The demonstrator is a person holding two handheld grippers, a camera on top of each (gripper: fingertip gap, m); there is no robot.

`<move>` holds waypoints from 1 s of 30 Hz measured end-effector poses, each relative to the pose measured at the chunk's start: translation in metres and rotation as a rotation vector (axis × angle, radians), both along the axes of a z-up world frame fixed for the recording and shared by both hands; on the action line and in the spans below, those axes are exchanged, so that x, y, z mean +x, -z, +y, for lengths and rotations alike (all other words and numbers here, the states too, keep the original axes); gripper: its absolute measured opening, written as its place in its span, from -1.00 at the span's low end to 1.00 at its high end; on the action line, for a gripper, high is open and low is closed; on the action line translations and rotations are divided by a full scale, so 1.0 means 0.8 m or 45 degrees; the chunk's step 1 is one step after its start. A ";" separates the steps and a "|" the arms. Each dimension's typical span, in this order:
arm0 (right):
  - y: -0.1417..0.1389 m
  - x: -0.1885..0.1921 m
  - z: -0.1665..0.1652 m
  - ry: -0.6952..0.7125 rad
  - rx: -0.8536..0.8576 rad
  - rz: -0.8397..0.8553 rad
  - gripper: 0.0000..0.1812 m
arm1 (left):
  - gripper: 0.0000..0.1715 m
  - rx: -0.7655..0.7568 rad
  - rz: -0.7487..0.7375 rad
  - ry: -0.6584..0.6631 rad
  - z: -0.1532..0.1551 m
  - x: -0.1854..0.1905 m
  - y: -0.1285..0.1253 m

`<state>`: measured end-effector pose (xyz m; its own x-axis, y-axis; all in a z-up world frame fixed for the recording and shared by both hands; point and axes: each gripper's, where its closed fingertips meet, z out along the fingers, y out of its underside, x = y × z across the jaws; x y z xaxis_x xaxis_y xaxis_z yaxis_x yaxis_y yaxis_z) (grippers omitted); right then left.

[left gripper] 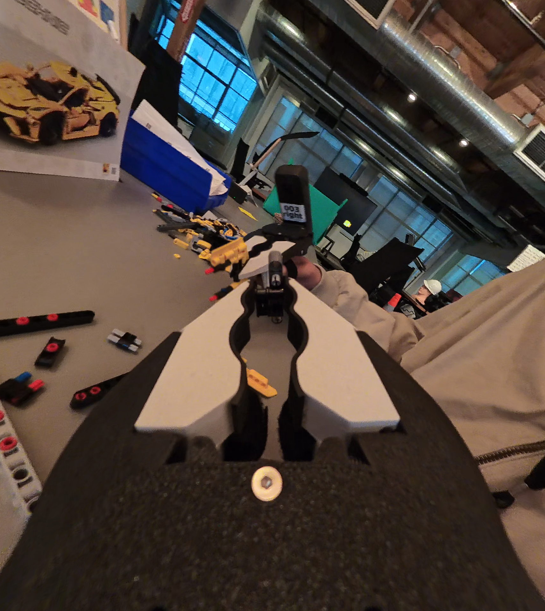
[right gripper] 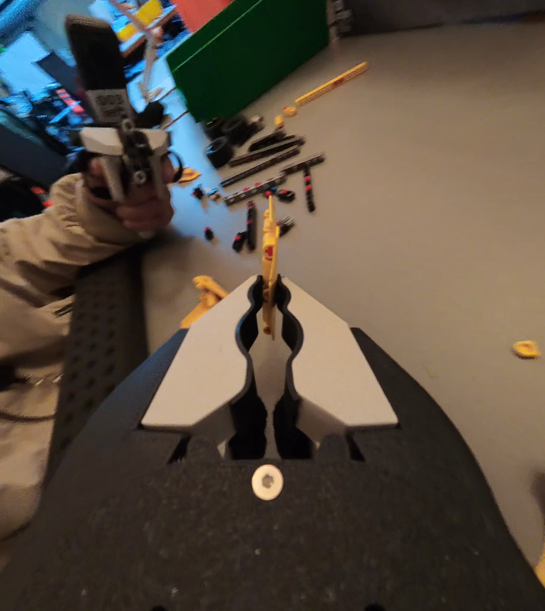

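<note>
Above the grey table (left gripper: 66,251), we are pinching a black-and-grey piece (left gripper: 269,294) in our left gripper (left gripper: 269,287) and clamping a yellow assembly (right gripper: 269,264) in our right gripper (right gripper: 269,281), both held aloft, well apart.

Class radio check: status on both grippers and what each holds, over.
Left gripper shut on black-grey brick assembly. Right gripper shut on yellow brick piece. Both raised above the grey table; loose parts below.
</note>
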<state>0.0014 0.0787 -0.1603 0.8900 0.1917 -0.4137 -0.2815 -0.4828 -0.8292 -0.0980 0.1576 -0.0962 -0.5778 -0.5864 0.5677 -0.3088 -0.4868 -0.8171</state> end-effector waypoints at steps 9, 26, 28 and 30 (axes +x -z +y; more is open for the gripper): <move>0.057 0.000 -0.001 0.046 -0.315 0.043 -0.73 | -0.82 -0.133 0.109 0.062 -0.006 0.004 0.008; -0.054 -0.143 0.034 -0.410 0.218 0.230 -0.79 | -0.81 0.054 0.038 0.198 -0.047 -0.010 0.007; -0.054 -0.147 0.032 -0.440 0.211 0.263 -0.79 | -0.81 0.065 0.039 0.212 -0.050 -0.011 0.008; -0.053 -0.151 0.031 -0.455 0.208 0.248 -0.83 | -0.81 0.067 0.037 0.224 -0.053 -0.012 0.007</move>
